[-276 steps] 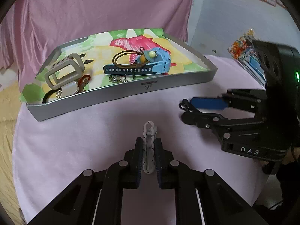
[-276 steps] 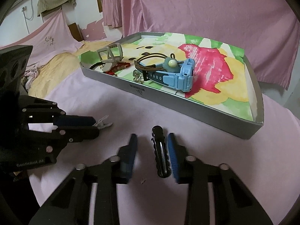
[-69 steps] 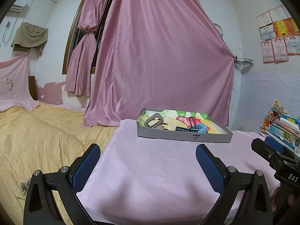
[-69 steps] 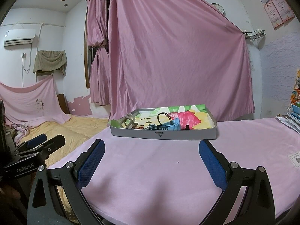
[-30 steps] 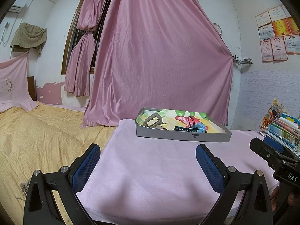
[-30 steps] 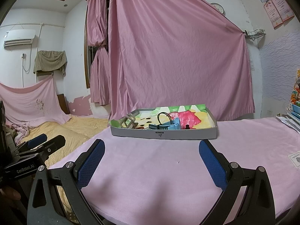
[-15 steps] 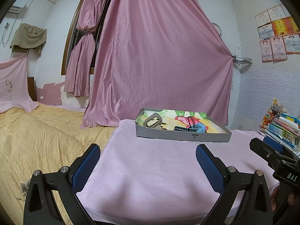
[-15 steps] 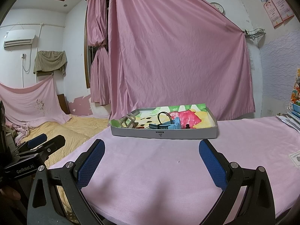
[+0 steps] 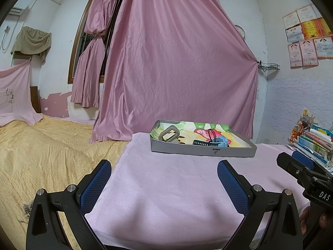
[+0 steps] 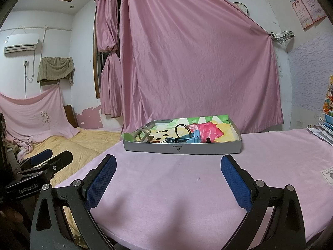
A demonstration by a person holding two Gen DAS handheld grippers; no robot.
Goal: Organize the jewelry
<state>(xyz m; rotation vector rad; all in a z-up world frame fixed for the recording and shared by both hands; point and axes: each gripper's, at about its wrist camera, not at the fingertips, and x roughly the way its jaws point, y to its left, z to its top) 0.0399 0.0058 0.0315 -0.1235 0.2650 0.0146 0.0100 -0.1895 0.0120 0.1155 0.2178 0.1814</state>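
A grey tray (image 9: 203,151) with a colourful paper lining stands at the far side of the pink-covered table (image 9: 166,183). Inside it lie a beige hair claw (image 9: 169,135), a blue watch (image 9: 220,142) and a brown loop. In the right wrist view the same tray (image 10: 183,149) holds the beige claw (image 10: 143,135) and the blue watch (image 10: 187,138). My left gripper (image 9: 164,184) is wide open and empty, well short of the tray. My right gripper (image 10: 166,181) is likewise wide open with nothing in it.
A yellow bedspread (image 9: 41,145) lies left of the table, lower down. A stack of books and papers (image 9: 312,143) sits at the right edge. A pink curtain (image 9: 177,73) hangs behind the tray. The right gripper (image 9: 301,175) shows at the left wrist view's right edge.
9.2 s ago each gripper held a hair clip close to the tray; now both are open, empty and pulled far back. Over the last second nothing has visibly moved.
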